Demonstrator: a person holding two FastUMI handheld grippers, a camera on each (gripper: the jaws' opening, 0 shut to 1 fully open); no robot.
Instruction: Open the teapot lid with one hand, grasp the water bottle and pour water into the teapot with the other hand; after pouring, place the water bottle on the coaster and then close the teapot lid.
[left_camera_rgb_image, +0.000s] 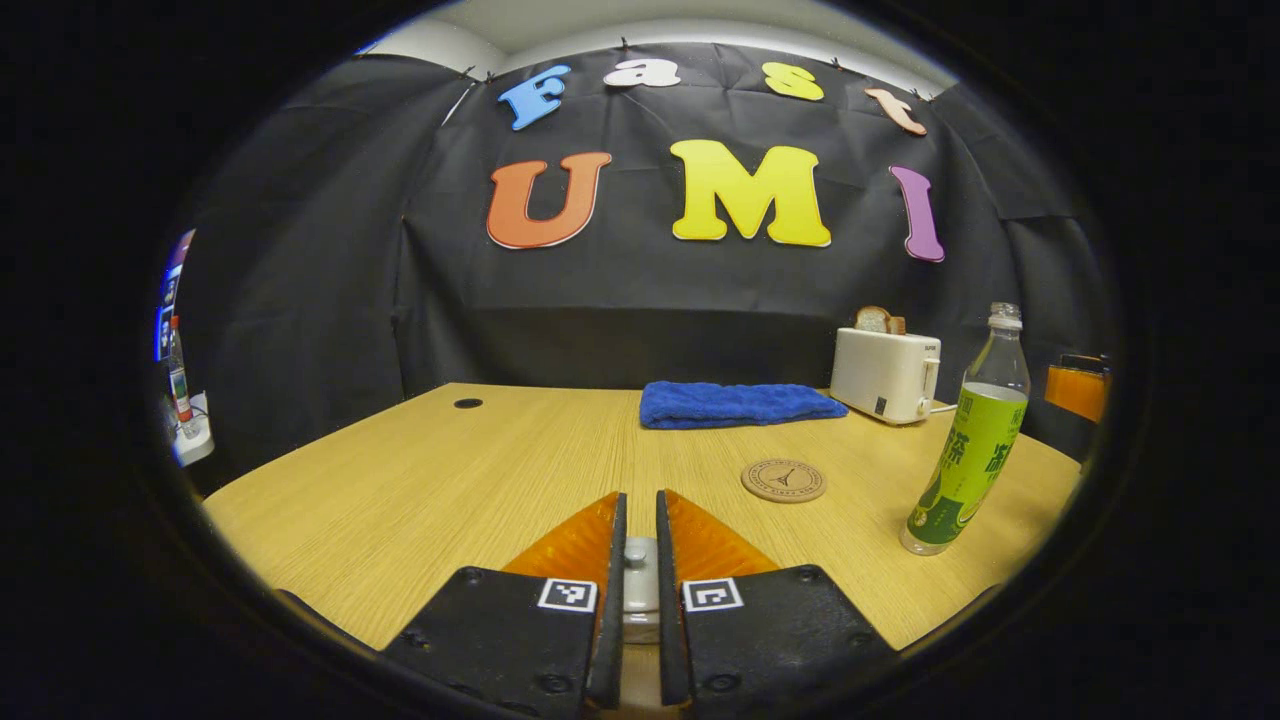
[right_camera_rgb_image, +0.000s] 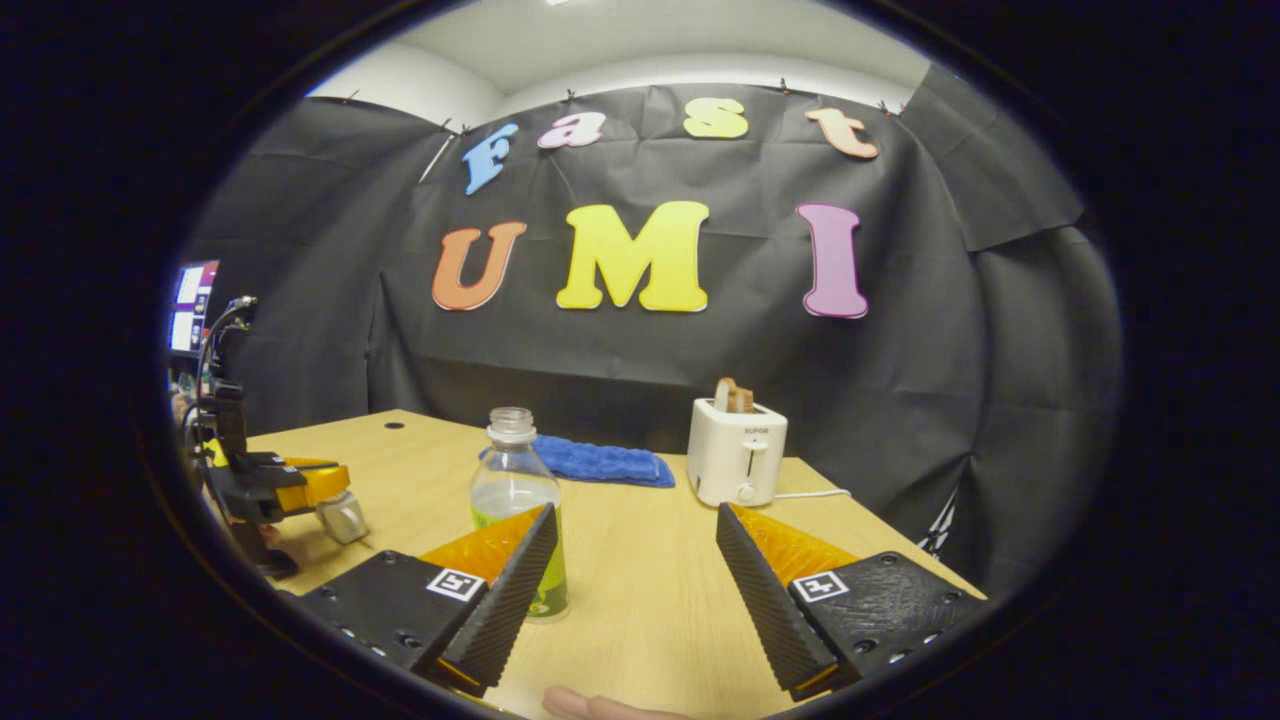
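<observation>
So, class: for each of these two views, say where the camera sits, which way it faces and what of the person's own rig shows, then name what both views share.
Left gripper view: rides the left gripper, facing the back wall over the table; its fingers are shut on the teapot lid.
Right gripper view: rides the right gripper, facing the same wall; its open fingers reach toward the water bottle, with the left gripper farther off and a fingertip at the bottom.
Shared: bottle, blue towel, toaster.

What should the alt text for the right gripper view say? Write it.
The right gripper hangs open over a wooden table, its fingers spread beside an uncapped water bottle. Farther left the left gripper holds a pale teapot lid. A blue towel and a white toaster sit behind.
</observation>
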